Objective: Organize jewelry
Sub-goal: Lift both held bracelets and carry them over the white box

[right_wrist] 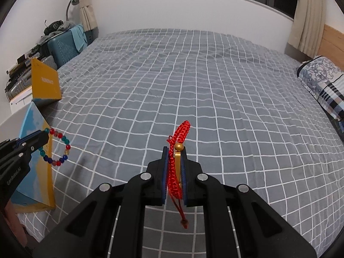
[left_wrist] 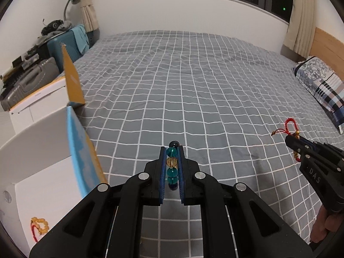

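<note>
- Clamping a beaded bracelet (left_wrist: 172, 165), the left gripper (left_wrist: 172, 150) is held just right of the open white box (left_wrist: 43, 167), nearer it than the other tool.
- A red cord bracelet (right_wrist: 179, 150) is pinched in the right gripper (right_wrist: 174, 152), well right of the box.
- An amber bracelet (left_wrist: 39, 225) seemingly lies inside the box.

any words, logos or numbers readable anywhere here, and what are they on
"DAS" – on the body of the right gripper, seen from the left wrist.
"GenRobot.AI" – on the body of the left gripper, small, partly legible.
White lettering on the yellow box flap – too blurred to read.
</note>
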The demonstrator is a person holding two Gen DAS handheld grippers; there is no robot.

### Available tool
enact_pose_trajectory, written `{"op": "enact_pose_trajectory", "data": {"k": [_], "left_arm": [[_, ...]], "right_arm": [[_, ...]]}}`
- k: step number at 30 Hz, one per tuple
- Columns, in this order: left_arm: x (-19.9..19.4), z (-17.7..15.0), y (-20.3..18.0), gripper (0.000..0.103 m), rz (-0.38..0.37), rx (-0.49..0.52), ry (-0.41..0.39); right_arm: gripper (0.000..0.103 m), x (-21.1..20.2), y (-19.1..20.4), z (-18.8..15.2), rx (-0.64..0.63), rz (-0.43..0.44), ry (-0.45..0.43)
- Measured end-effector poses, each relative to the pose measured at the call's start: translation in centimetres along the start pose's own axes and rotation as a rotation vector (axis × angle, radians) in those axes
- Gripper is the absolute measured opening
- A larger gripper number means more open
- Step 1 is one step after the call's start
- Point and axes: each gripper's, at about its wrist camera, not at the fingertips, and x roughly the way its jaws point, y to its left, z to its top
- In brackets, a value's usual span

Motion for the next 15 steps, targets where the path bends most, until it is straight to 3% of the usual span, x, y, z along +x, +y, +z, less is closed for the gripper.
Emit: {"op": "enact_pose_trajectory", "data": {"k": [6, 15], "left_arm": [[-2.2, 0.3, 1.8, 0.009, -0.011, -0.041, -0.013], [-5.9, 0.3, 4.5, 0.009, 0.03, -0.08, -0.059]], "right_arm": [[0.009, -1.9, 1.3, 0.7, -0.002, 0.009, -0.024], [0.009, -4.7, 4.3, 1.4, -0.027, 0.041, -0.053]]}}
